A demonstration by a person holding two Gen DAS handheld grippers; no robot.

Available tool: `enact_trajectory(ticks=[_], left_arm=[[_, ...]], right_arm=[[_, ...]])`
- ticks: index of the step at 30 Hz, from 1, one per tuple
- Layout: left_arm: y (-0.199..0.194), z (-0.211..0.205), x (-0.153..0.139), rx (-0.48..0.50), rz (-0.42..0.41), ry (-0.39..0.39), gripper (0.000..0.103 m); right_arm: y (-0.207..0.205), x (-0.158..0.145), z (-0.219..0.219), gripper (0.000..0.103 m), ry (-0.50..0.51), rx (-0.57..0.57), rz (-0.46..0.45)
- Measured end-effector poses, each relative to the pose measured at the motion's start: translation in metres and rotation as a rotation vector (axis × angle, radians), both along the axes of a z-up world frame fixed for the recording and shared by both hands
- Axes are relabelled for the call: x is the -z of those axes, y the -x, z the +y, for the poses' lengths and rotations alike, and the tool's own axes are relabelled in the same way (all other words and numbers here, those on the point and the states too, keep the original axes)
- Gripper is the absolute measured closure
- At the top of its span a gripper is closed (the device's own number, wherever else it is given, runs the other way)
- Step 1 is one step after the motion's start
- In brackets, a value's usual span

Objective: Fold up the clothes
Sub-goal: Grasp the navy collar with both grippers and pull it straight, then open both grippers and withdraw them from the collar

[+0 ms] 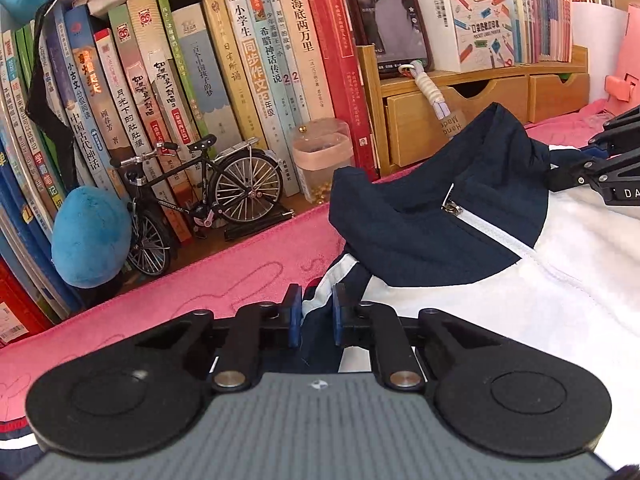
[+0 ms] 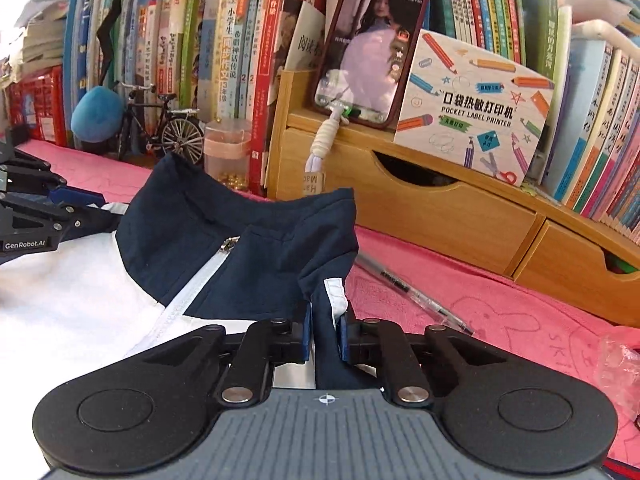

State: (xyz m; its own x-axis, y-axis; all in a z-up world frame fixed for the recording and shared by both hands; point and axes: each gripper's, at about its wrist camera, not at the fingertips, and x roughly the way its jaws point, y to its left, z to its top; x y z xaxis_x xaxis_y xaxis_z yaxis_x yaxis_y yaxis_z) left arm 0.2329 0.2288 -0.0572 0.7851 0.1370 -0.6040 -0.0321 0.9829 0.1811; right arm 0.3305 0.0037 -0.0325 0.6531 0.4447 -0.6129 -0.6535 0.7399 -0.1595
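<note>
A navy and white zip jacket (image 1: 460, 264) lies front up on the pink cloth, collar standing toward the bookshelf; it also shows in the right wrist view (image 2: 224, 248). My left gripper (image 1: 316, 312) is shut on the jacket's left shoulder edge, navy and white cloth pinched between its blue pads. My right gripper (image 2: 325, 332) is shut on the right shoulder edge the same way. Each gripper shows in the other's view, the right one at the far right (image 1: 600, 168), the left one at the far left (image 2: 48, 216).
A bookshelf wall runs along the back, with a model bicycle (image 1: 200, 200), a blue plush (image 1: 90, 236) and a clear jar (image 1: 320, 156). A wooden drawer unit (image 2: 460, 208) holds a phone (image 2: 372, 44) and a printer box (image 2: 476, 108). A pen (image 2: 412, 292) lies on the pink cloth (image 2: 520, 320).
</note>
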Motion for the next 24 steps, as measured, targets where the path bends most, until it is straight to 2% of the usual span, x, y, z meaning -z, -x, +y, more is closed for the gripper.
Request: enact_trajectory(ticks=[4, 7, 8, 12, 15, 17, 19, 20, 22, 24], left_arm=[[-0.013, 0.011, -0.001, -0.056, -0.009, 0.026, 0.092], [-0.022, 0.008, 0.008, -0.072, 0.008, -0.004, 0.091], [-0.024, 0.006, 0.012, -0.074, 0.012, -0.027, 0.091], [0.004, 0.006, -0.003, -0.097, -0.007, 0.014, 0.086], [0.025, 0.006, -0.016, -0.114, -0.022, 0.048, 0.083], [0.039, 0.006, -0.024, -0.125, -0.032, 0.070, 0.074], [0.053, 0.006, -0.033, -0.136, -0.042, 0.093, 0.063], [0.060, 0.007, -0.037, -0.142, -0.047, 0.104, 0.047], [0.074, 0.007, -0.045, -0.153, -0.057, 0.126, 0.026], [0.095, -0.004, -0.051, -0.141, -0.057, 0.139, 0.025]], right_arm=[[-0.013, -0.001, 0.011, 0.089, -0.009, 0.014, -0.014], [-0.025, 0.004, 0.020, 0.088, -0.009, 0.027, -0.005], [-0.030, 0.010, 0.023, 0.084, -0.006, 0.033, 0.008], [-0.033, 0.007, 0.008, 0.073, -0.095, 0.065, 0.054], [-0.028, -0.003, -0.010, 0.059, -0.168, 0.077, 0.096], [-0.009, -0.017, -0.027, 0.047, -0.191, 0.045, 0.078], [0.014, -0.029, -0.042, 0.042, -0.194, 0.013, 0.046], [0.026, -0.035, -0.049, 0.042, -0.194, -0.003, 0.036], [0.049, -0.045, -0.062, 0.041, -0.198, -0.034, 0.042], [0.075, -0.053, -0.075, 0.040, -0.196, -0.064, 0.049]])
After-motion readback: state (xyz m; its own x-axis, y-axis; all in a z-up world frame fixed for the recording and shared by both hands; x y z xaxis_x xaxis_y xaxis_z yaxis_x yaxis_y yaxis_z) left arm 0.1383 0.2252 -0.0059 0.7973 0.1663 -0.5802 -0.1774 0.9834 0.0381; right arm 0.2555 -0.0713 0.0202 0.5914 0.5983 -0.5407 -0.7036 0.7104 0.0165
